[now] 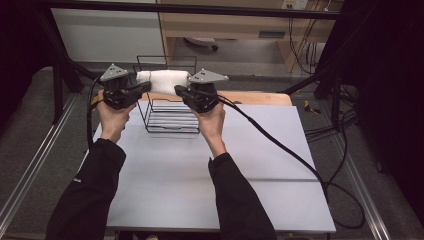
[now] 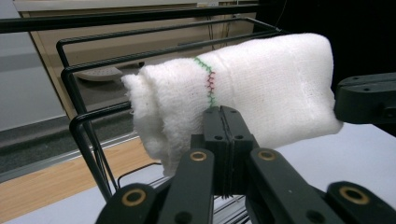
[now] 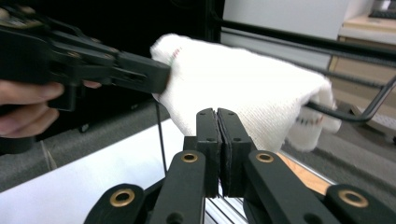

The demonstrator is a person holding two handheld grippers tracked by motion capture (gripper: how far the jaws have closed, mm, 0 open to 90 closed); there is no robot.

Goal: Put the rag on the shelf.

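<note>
The white table [image 1: 220, 170] carries everything, its far edge backed by a strip of bare wood [image 1: 260, 98]; on the far part of it, nearer the far left corner than the right, stands a black wire rack [image 1: 167, 120] — an open frame with upright sides and a barred floor; across the rack's top, over the far rails, hangs a folded white cloth [image 1: 162, 81], a knitted piece with a short line of green and red stitching near one end; in the left gripper view the cloth [image 2: 261, 93] drapes over a top rail of the rack [image 2: 79, 121], and in the right gripper view a rail runs out from under the cloth [image 3: 247, 93] at its far end.

The left gripper [image 1: 142, 89] comes at the cloth from the left end, the right gripper [image 1: 179, 91] from the right end, both held above the far part of the table by the person's hands; the left gripper [image 2: 226, 116] has its jaws pressed together with their tips at the cloth's lower edge; the right gripper [image 3: 217, 119] likewise has its jaws flat against each other, tips at the cloth — whether either pair pinches a fold of fabric I can't quite make out, as the tips sit right against it.
</note>
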